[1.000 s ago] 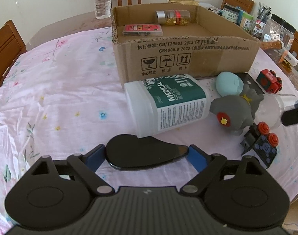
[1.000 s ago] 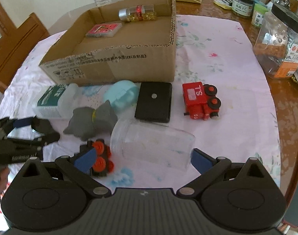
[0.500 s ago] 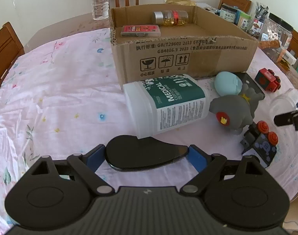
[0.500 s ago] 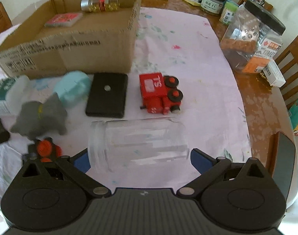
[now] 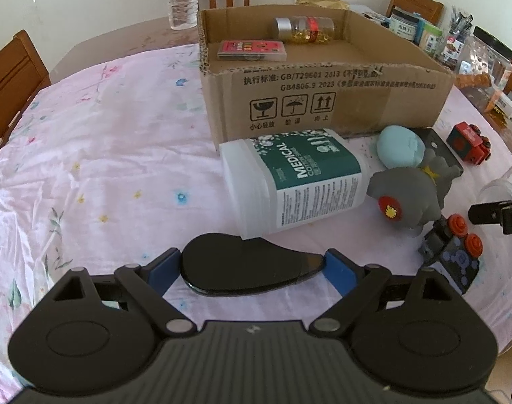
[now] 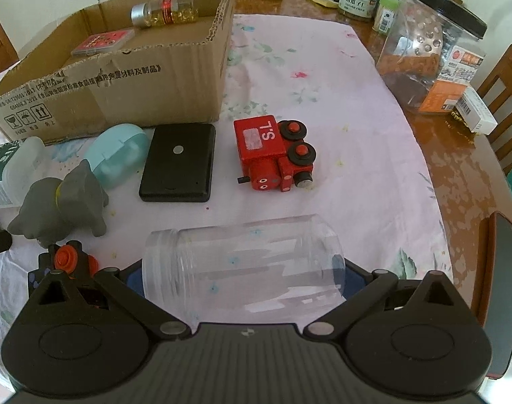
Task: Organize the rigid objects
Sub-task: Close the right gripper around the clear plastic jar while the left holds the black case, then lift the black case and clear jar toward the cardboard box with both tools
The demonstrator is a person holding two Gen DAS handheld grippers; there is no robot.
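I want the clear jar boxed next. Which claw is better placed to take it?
Right. The right claw already straddles the clear jar lying on its side, one finger at each end. The left claw sits around a black oval object, with the jar far off at that view's edge.

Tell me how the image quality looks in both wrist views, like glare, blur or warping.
Left wrist view: sharp, fisheye bends the box edges, corners vignetted. Right wrist view: sharp too, window glare on the bare table, and the clear jar shows streaky reflections.

"MEDICAL" on white bottle point(image 5: 294, 185); "GB4806.9 2023" on cardboard box point(image 5: 323, 101).
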